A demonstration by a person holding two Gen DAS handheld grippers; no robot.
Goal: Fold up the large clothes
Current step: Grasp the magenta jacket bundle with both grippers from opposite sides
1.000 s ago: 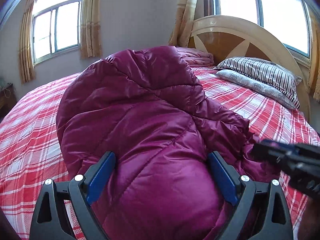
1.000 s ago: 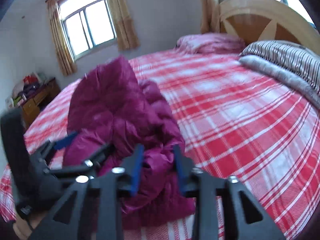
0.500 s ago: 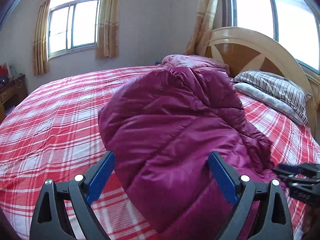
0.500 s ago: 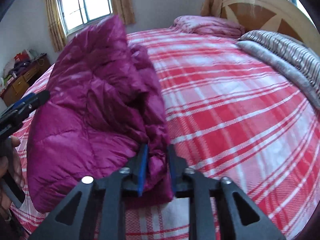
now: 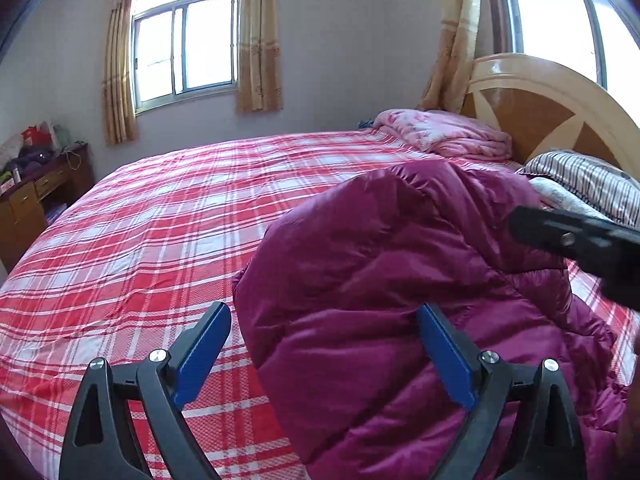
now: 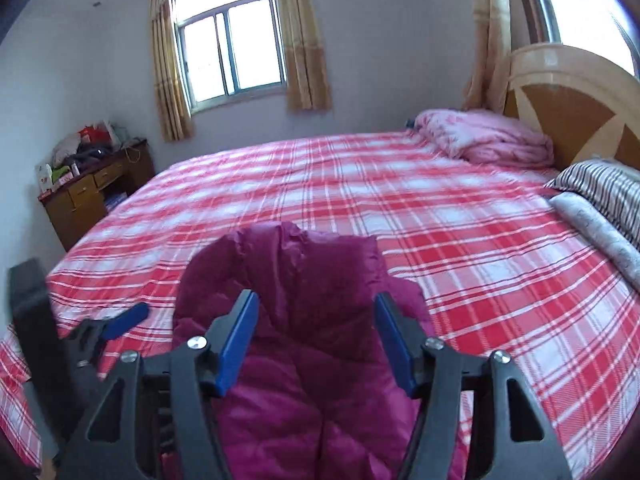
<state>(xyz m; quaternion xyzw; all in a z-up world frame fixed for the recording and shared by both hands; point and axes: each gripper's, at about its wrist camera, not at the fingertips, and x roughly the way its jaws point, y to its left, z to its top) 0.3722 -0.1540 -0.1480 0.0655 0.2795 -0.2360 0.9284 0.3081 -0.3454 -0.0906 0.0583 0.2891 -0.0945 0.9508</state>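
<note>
Left wrist view: the left gripper (image 5: 324,350) has its blue pads (image 5: 202,354) spread wide and clamps nothing. The jacket (image 5: 400,280), a puffy magenta quilted one, lies bunched on the bed (image 5: 160,232), and its near edge bulges into the gap between the pads; whether the right-hand pad touches the fabric, I can't tell. The left-hand pad hangs over bare red-and-white plaid sheet. The right gripper (image 5: 576,240) pokes in from the right edge, dark and blurred, above the jacket's right side, and its jaws can't be read from here. Behind the jacket, a folded pink quilt (image 5: 448,136) sits against the headboard (image 5: 552,104), with a striped pillow (image 5: 588,184) just to its right. A window (image 5: 188,44) with tan curtains, and a wooden desk (image 5: 36,200) at far left. Right wrist view now: the right gripper (image 6: 316,340) is parted too, pads (image 6: 240,340) well apart, holding nothing. The jacket (image 6: 304,300) heaps up directly between and beyond them, near the bed's (image 6: 440,220) front edge, its top fold standing up in a ridge. The left gripper (image 6: 116,322) shows at lower left, one blue pad out over the sheet beside the jacket, not touching it. Pink quilt (image 6: 484,140) and headboard (image 6: 568,92) far right, striped pillow (image 6: 600,184) in front of them, cluttered desk (image 6: 92,196) under the window (image 6: 232,52).
</note>
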